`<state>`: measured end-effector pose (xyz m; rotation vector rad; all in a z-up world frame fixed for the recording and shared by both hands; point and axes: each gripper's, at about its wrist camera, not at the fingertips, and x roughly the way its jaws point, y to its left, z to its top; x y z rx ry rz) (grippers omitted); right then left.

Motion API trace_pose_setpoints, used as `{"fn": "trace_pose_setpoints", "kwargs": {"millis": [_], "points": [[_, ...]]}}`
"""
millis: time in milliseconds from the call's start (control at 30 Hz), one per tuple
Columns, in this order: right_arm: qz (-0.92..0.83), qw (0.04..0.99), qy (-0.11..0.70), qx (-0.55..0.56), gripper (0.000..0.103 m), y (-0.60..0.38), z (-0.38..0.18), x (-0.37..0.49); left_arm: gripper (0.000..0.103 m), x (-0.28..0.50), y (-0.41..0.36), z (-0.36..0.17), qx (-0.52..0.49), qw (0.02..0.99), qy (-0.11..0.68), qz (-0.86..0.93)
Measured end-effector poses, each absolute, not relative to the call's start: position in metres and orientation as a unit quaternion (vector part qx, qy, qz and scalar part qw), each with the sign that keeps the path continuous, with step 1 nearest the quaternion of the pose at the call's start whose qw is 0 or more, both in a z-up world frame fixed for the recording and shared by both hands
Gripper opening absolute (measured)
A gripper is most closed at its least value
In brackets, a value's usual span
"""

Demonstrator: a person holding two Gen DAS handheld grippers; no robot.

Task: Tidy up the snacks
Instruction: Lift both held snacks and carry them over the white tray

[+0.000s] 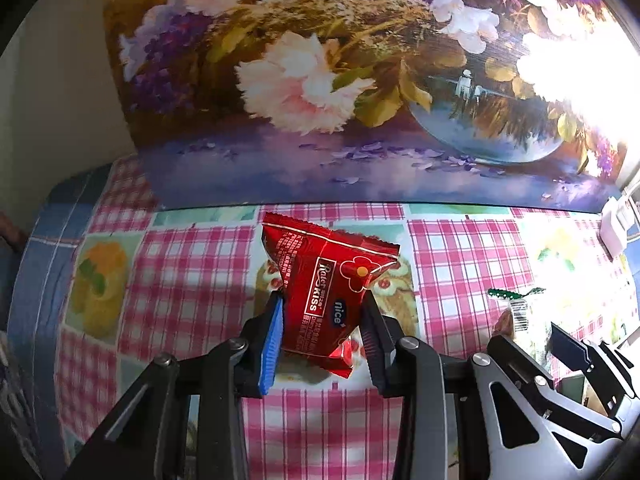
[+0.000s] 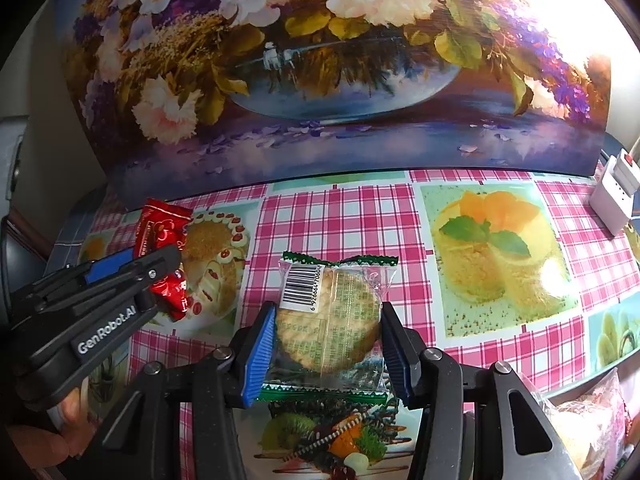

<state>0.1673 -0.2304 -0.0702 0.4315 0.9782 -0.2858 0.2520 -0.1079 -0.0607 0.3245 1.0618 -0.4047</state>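
My left gripper (image 1: 322, 308) is shut on a red snack packet (image 1: 324, 292) and holds it just above the checked tablecloth (image 1: 192, 256). It also shows at the left of the right wrist view (image 2: 132, 264) with the red packet (image 2: 162, 228). My right gripper (image 2: 328, 320) is shut on a clear-wrapped round biscuit (image 2: 332, 316) with green crimped ends and a barcode. The right gripper and the biscuit (image 1: 516, 312) appear at the lower right of the left wrist view.
A large flower painting (image 2: 320, 60) stands upright along the back of the table. A white power strip (image 2: 612, 196) lies at the far right. Another clear snack bag (image 2: 592, 424) lies at the lower right edge.
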Motion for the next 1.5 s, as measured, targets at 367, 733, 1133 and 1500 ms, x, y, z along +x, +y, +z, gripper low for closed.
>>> {"fn": "trace_pose_setpoints", "kwargs": {"millis": [367, 733, 1133, 1500], "points": [[-0.125, 0.841, 0.484, 0.205, 0.053, -0.219, -0.044, 0.143, 0.038, 0.199, -0.083, -0.015, 0.113, 0.847, 0.5, -0.14], [-0.13, 0.845, 0.476, 0.206, 0.053, -0.207, 0.0, 0.092, 0.038, 0.143, -0.054, 0.015, 0.039, 0.846, 0.522, -0.096], [-0.146, 0.839, 0.47, 0.23, 0.053, -0.21, 0.013, 0.032, 0.038, 0.078, -0.05, 0.036, 0.023, 0.857, 0.505, -0.095], [-0.174, 0.842, 0.454, 0.233, 0.053, -0.208, 0.026, -0.03, 0.038, 0.023, -0.063, 0.046, 0.029, 0.864, 0.488, -0.121]]}}
